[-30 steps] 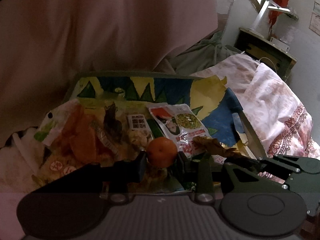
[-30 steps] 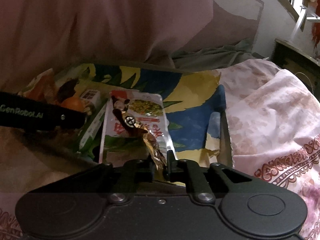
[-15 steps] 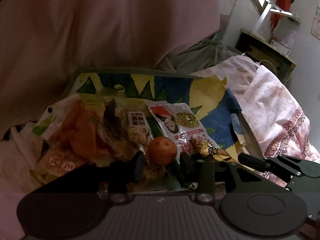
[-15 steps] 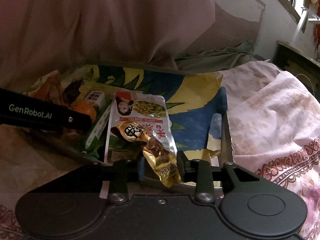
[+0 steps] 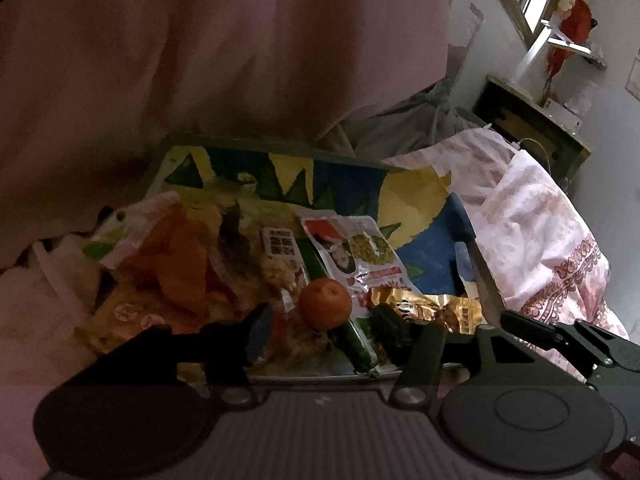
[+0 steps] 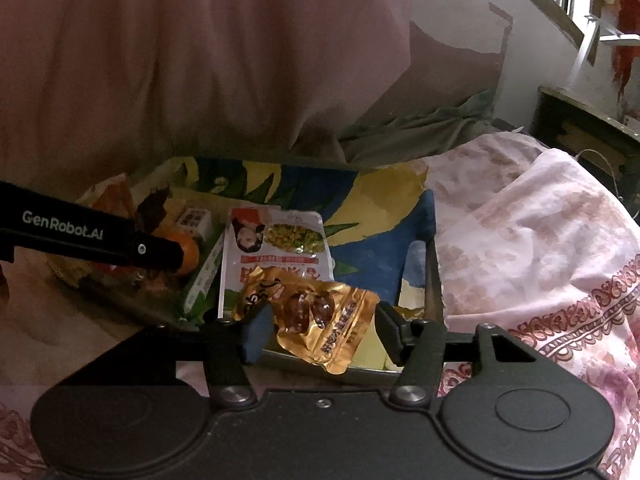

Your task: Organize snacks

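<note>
Two grippers, both mine, both spread wide and holding nothing. I place everything against the painted tray [image 5: 424, 200], a shallow metal-rimmed thing with leaf shapes in blue, yellow and green. At its left end lies a heap of crinkly snack bags [image 5: 172, 264], soft film, light, likely to slide and rustle. My left gripper [image 5: 320, 330] hovers at the tray's near edge, and the orange [image 5: 325, 304] sits between its open fingers, untouched; round, firm, dimpled skin, apt to roll, so I would close across its middle. Toward the tray's centre lies the flat white packet [image 6: 276, 248], glossy and limp. At the near edge right of it, my right gripper [image 6: 320, 330] stands open around the gold foil pouch [image 6: 320, 320]: slick, lumpy, best pinched by a flat sealed edge.
</note>
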